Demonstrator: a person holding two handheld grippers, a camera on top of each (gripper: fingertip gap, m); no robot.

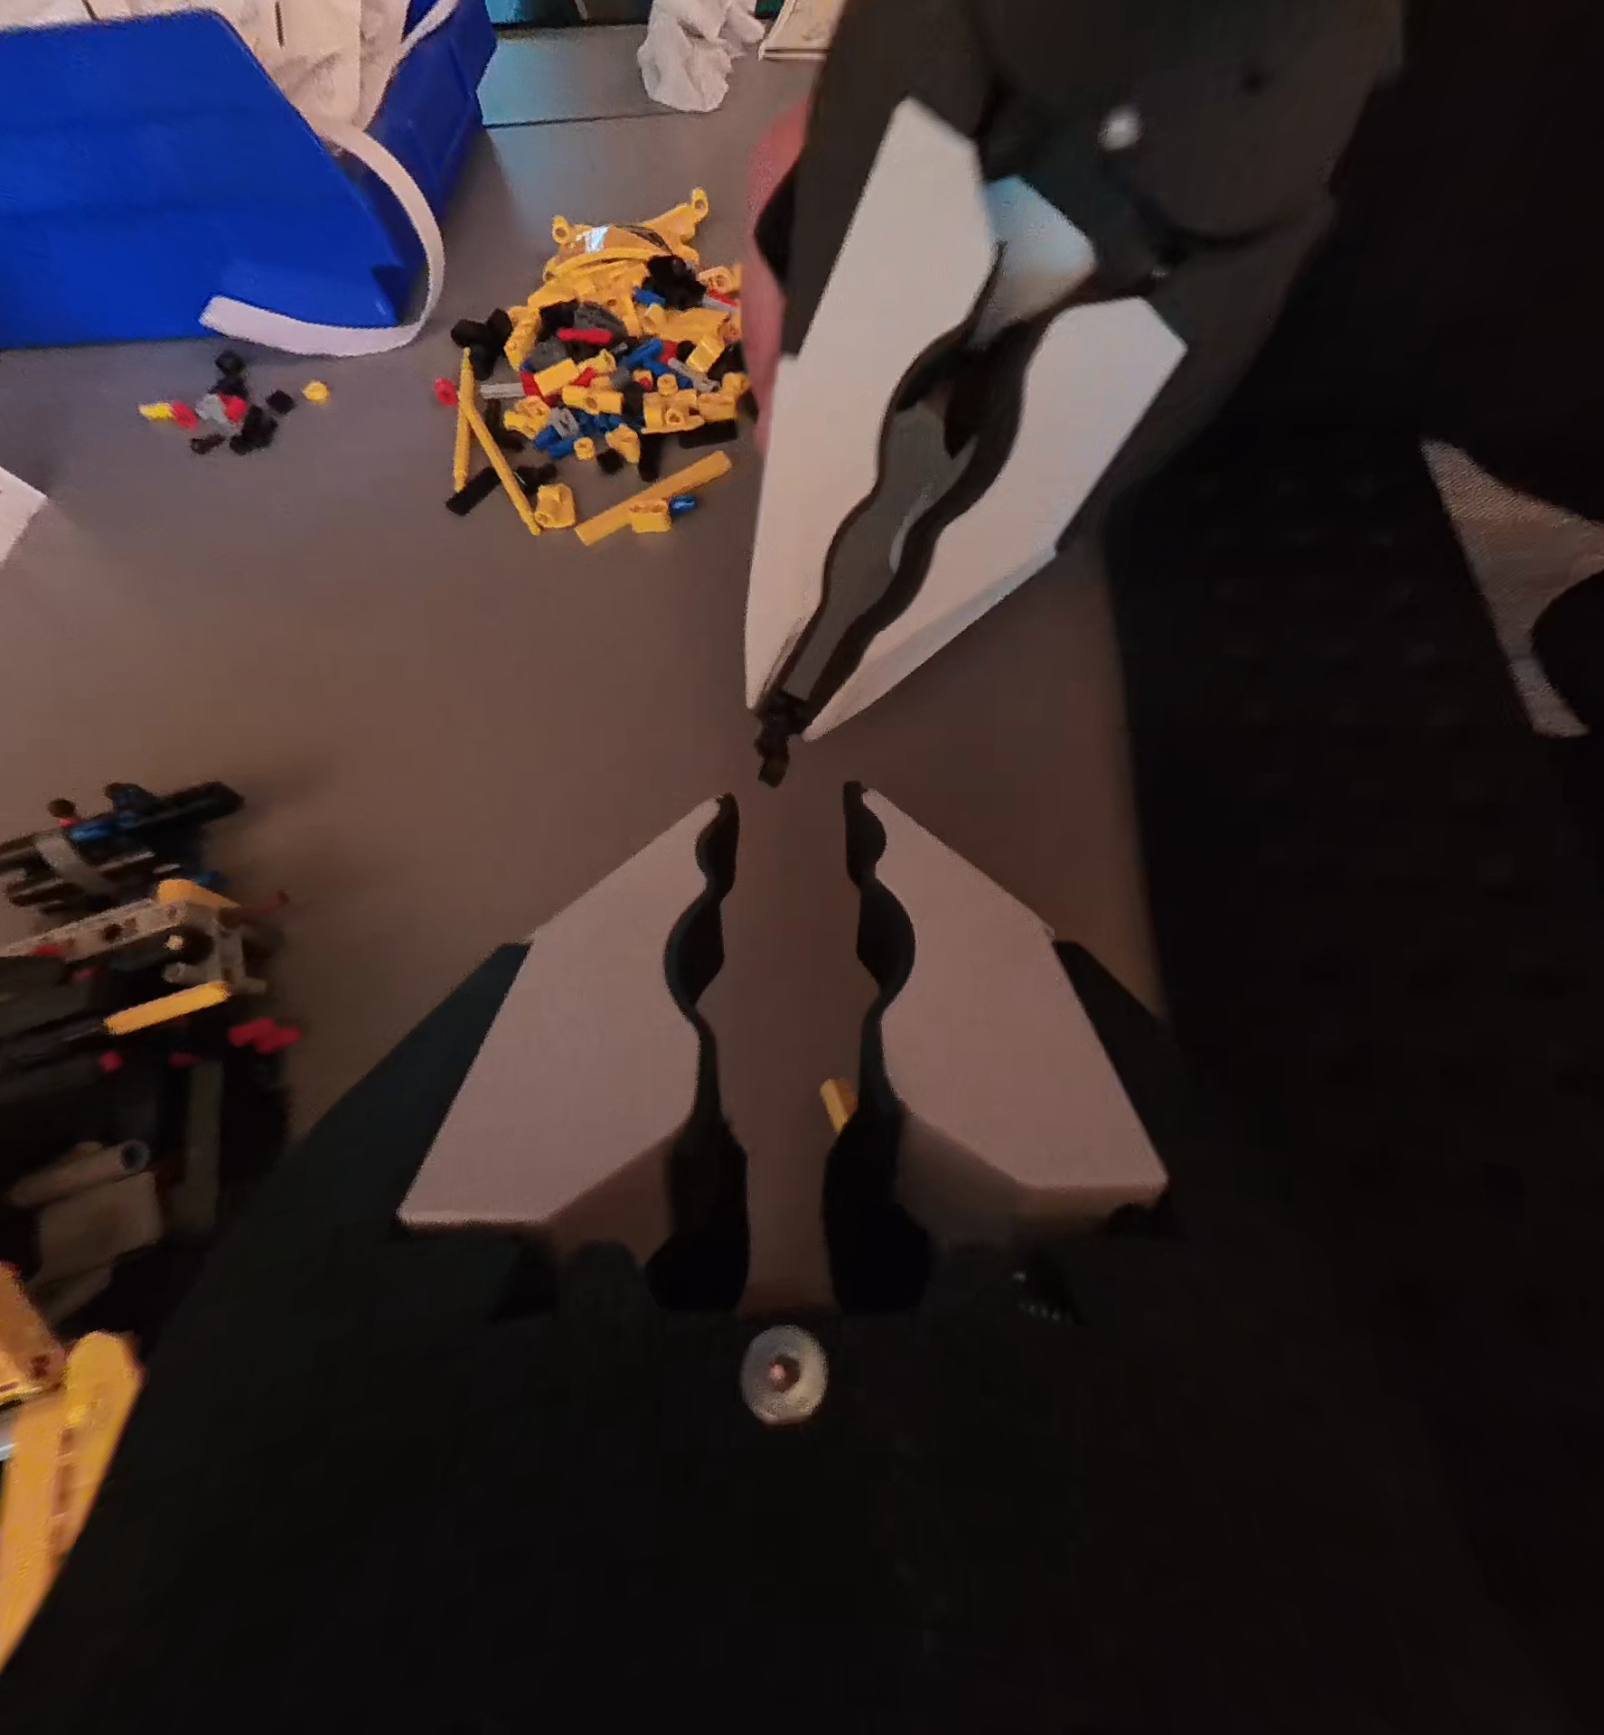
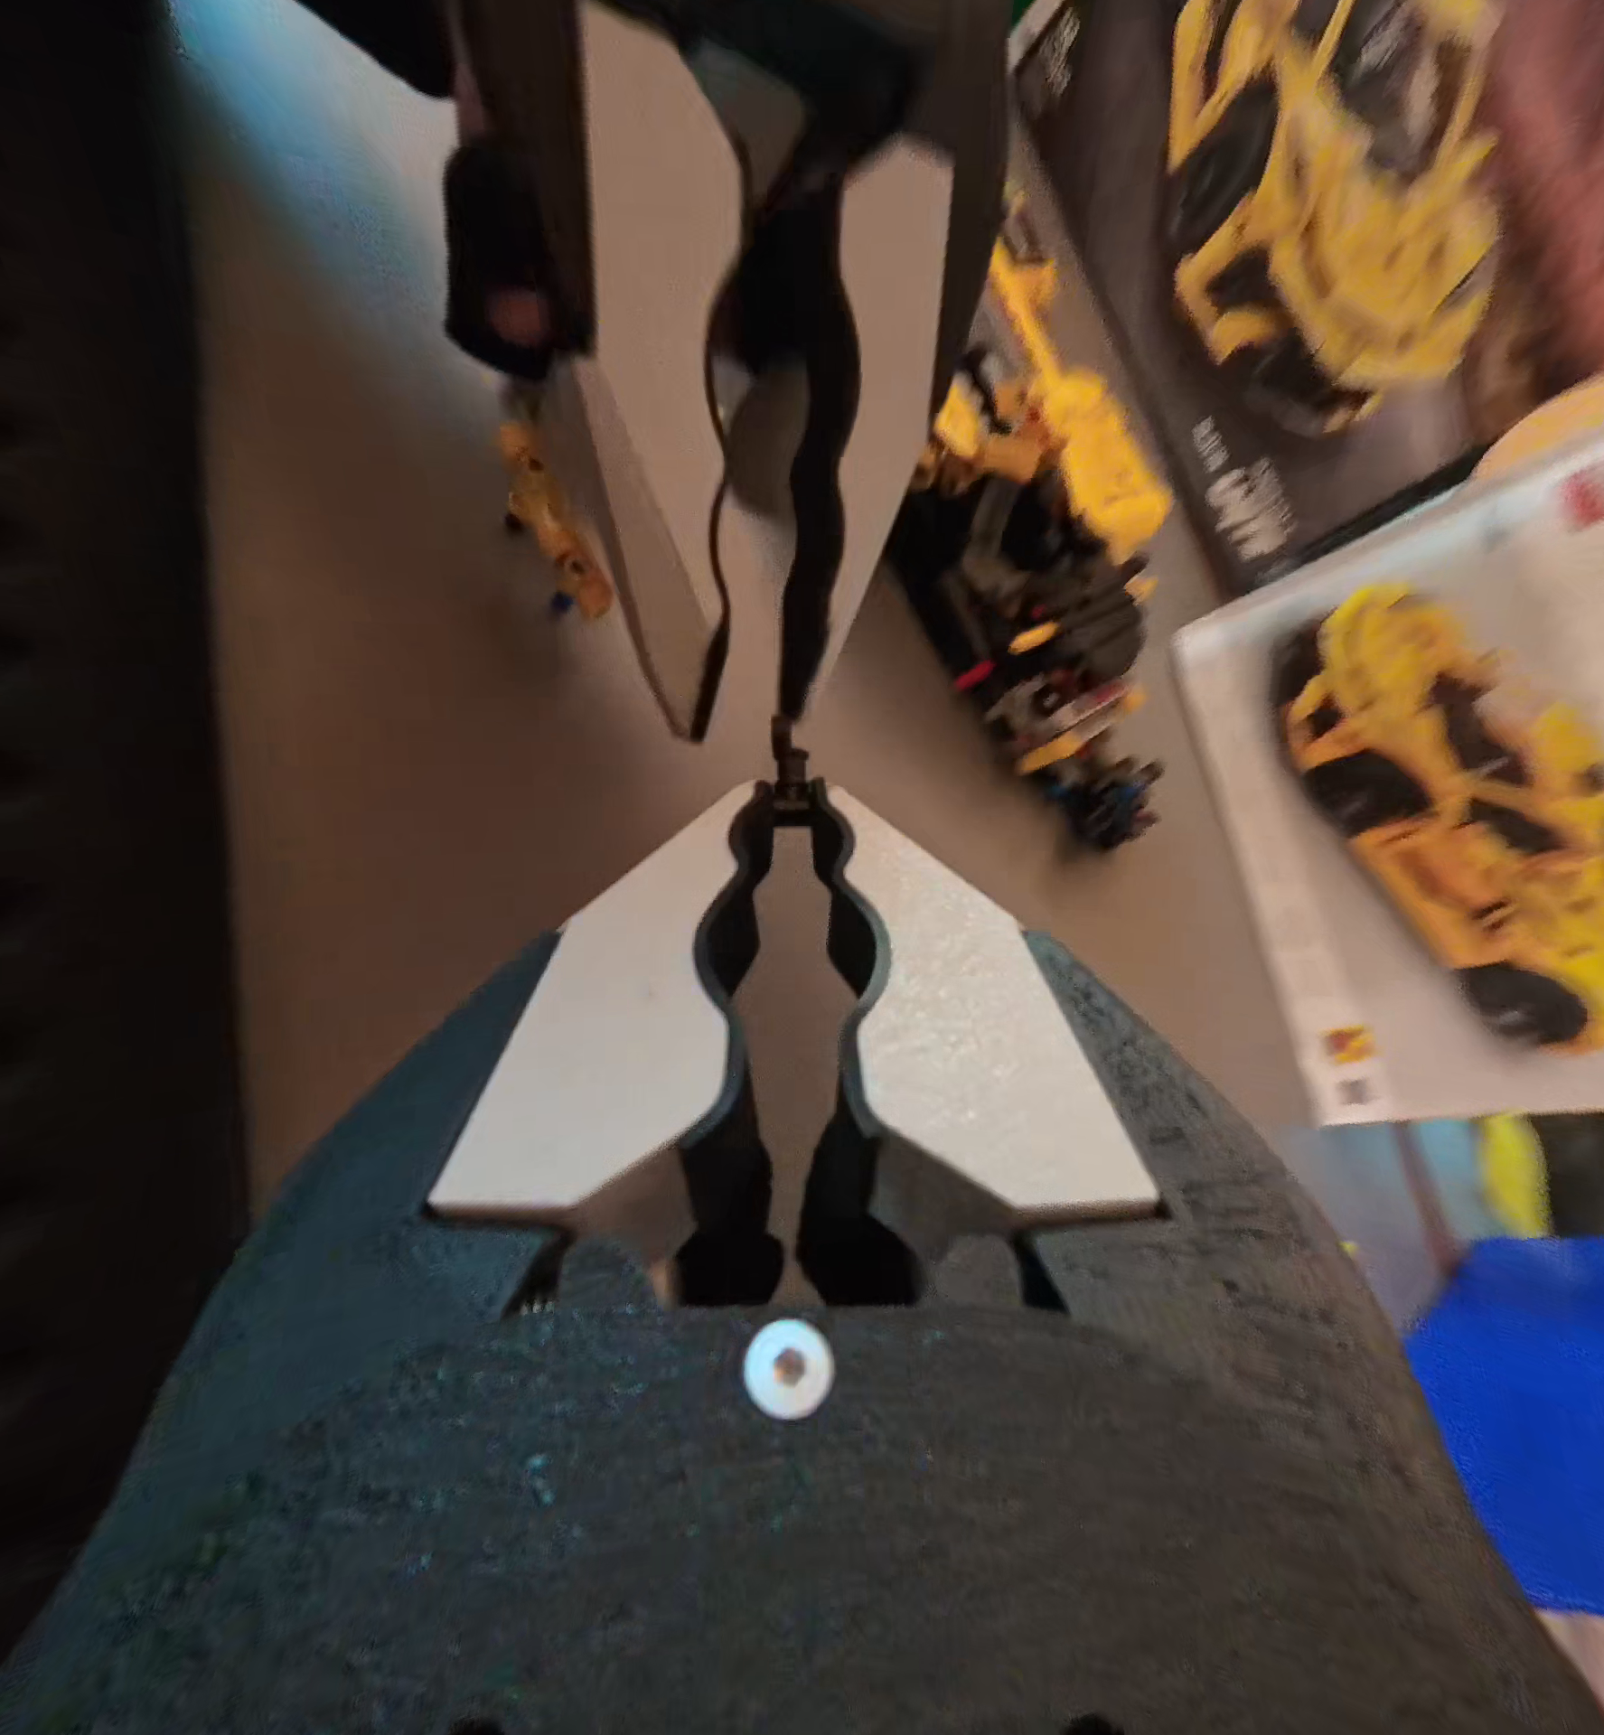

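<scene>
R claw (image 2: pixel 786 798) is pinched nearly closed on a small black pin piece (image 2: pixel 788 762), tips clamping its lower end; the rest sticks out past the tips. L claw (image 1: pixel 784 798) is spread apart w/ nothing between its fingers, tips just short of that pin. Both claws meet tip to tip over the grey counter (image 1: pixel 403 638).

Landmark: loose pile of yellow, black, blue and red bricks (image 1: pixel 610 366). From the left wrist view, a blue bag (image 1: pixel 150 178) lies left of the pile, a small scatter of bits (image 1: pixel 225 408) sits between bag and pile, and a half-built black-and-yellow model (image 1: pixel 112 948) is well apart, nearer the cam. Two printed boxes (image 2: pixel 1436 798) lie beyond the model in the right wrist view; blurred.
</scene>
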